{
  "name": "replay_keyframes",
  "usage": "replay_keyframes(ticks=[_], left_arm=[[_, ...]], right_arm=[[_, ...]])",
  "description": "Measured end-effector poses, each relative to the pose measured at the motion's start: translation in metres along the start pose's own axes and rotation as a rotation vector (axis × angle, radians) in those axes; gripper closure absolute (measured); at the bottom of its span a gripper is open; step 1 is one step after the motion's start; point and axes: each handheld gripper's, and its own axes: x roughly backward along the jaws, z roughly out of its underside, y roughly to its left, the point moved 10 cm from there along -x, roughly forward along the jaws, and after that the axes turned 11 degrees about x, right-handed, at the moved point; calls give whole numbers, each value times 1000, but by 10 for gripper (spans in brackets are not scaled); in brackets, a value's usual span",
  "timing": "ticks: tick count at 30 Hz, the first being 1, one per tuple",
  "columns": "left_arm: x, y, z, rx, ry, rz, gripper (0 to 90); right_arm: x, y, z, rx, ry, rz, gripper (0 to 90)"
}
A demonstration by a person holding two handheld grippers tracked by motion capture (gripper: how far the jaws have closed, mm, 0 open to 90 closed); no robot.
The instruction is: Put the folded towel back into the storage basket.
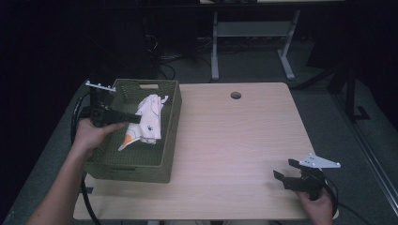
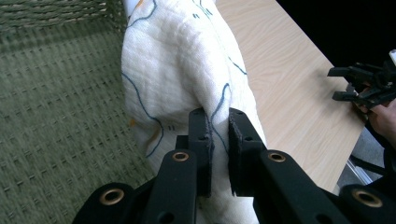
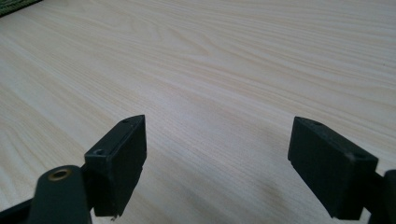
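Observation:
A white cloth (image 1: 149,119) with blue and orange markings hangs inside the green woven basket (image 1: 170,136) at the table's left. My left gripper (image 1: 137,119) reaches over the basket and is shut on a fold of that cloth (image 2: 187,70), which is pinched between its two black pads (image 2: 201,140). The cloth is lifted, draping down toward the basket floor. My right gripper (image 1: 284,169) rests low over the wooden table at the front right, jaws wide apart with nothing between them; its fingertips (image 3: 116,158) frame bare tabletop.
The wooden table (image 1: 234,136) has a round cable hole (image 1: 235,95) near its far edge. Bare wood lies between basket and right gripper. Desk legs and cables stand on the dark floor beyond.

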Motion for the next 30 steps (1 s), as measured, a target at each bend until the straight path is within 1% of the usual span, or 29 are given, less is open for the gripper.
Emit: replay_keyframes(ticks=[6,9,12,13,15,19,25,27,30], left_arm=[[1,11,3,7,8,-7,820],[1,14,3,8,11,-7,820],[-1,17,4,-6,22,-8,820],[-1,18,6,-3,27,-7,820],[-3,21,7,-15,39,-19,820],[-3,26,7,-12,40,-19,819],[-7,39,11,-16,64,-43,814],[-9,43,13,-26,75,-46,814],[-13,50,15,-35,84,-67,814]], right_arm=[[-2,-1,0,0,3,0,190],[-3,-1,0,-1,8,0,190],[-2,0,0,-2,8,1,190],[-2,0,0,-2,8,1,190],[-2,0,0,-1,8,2,190],[-2,0,0,-1,11,2,190],[-3,0,0,0,12,1,190],[-3,-1,1,0,13,1,190],[-4,0,1,1,19,0,190]])
